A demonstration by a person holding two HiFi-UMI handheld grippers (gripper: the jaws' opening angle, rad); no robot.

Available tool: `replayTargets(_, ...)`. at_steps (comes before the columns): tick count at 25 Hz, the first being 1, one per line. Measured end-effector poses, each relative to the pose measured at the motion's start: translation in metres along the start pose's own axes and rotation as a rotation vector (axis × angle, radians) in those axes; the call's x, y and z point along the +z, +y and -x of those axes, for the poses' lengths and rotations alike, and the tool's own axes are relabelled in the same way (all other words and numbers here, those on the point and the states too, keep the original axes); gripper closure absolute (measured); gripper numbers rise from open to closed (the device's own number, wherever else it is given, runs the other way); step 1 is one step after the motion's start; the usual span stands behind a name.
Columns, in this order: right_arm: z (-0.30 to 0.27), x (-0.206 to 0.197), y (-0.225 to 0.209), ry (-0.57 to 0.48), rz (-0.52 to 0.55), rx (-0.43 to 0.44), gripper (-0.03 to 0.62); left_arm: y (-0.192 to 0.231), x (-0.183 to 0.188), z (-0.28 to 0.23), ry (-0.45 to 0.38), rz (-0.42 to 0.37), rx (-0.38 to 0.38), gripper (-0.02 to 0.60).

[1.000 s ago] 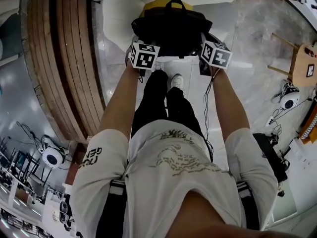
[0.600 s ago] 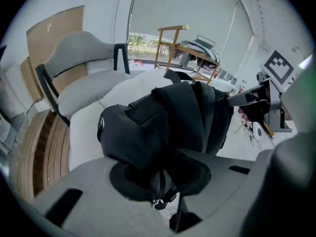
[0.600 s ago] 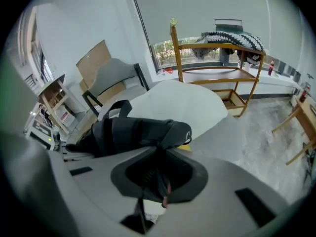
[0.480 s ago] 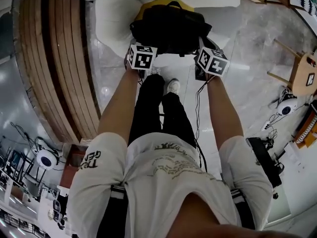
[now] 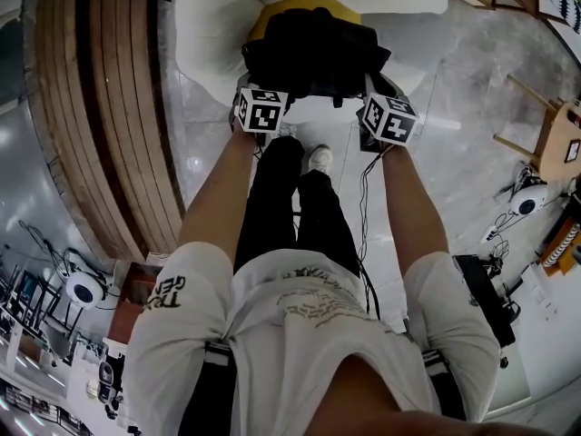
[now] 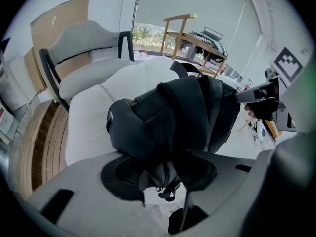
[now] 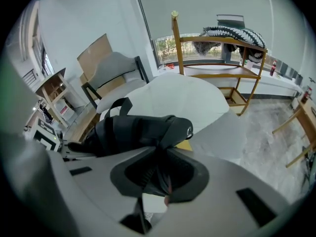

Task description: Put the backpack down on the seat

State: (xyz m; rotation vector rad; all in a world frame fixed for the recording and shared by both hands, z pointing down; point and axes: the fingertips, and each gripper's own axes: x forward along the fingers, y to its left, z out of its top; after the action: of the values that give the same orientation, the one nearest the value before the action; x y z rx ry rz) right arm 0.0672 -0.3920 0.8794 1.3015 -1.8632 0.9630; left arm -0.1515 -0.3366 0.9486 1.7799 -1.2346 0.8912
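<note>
Lounge room, white armchair [image 5: 207, 34], marble floor [image 5: 472, 89]

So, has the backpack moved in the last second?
Yes. The backpack has settled lower, toward the near edge of the white seat: more of the yellow cushion behind it shows, and its handle no longer stands up.

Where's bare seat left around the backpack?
Bare white seat left of the backpack, smaller strip on its right. Front edge crowded: left gripper, jaws opening with backpack fabric between them, right gripper clamped on it.
</note>
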Motion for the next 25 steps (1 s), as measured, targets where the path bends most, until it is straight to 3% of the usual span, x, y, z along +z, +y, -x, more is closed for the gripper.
replayTargets(5, -0.003, 0.005, 0.007, -0.001, 0.022, -0.034, 0.523, 0.008, 0.004, 0.016, -0.025, 0.060, 0.020, 0.373)
replayTargets(8, 0.004, 0.008, 0.014, -0.022, 0.036, -0.047, 0.441, 0.007, 0.012, 0.029, -0.065, 0.092, 0.031, 0.367)
replayTargets(15, 0.035, 0.018, 0.029, -0.061, 0.074, -0.042, 0.442, -0.008, 0.044, 0.068, -0.161, 0.063, 0.034, 0.368)
replayTargets(18, 0.061, 0.031, 0.046, -0.128, 0.070, -0.001, 0.530, -0.014, 0.055, 0.091, -0.192, 0.069, 0.049, 0.447)
replayTargets(20, 0.082, 0.042, 0.058, -0.174, 0.073, 0.031, 0.546, -0.018, 0.063, 0.109, -0.209, 0.073, 0.068, 0.504)
replayTargets(25, 0.133, 0.068, 0.077, -0.257, 0.124, 0.050, 0.560, -0.037, 0.087, 0.160, -0.284, 0.093, 0.083, 0.545)
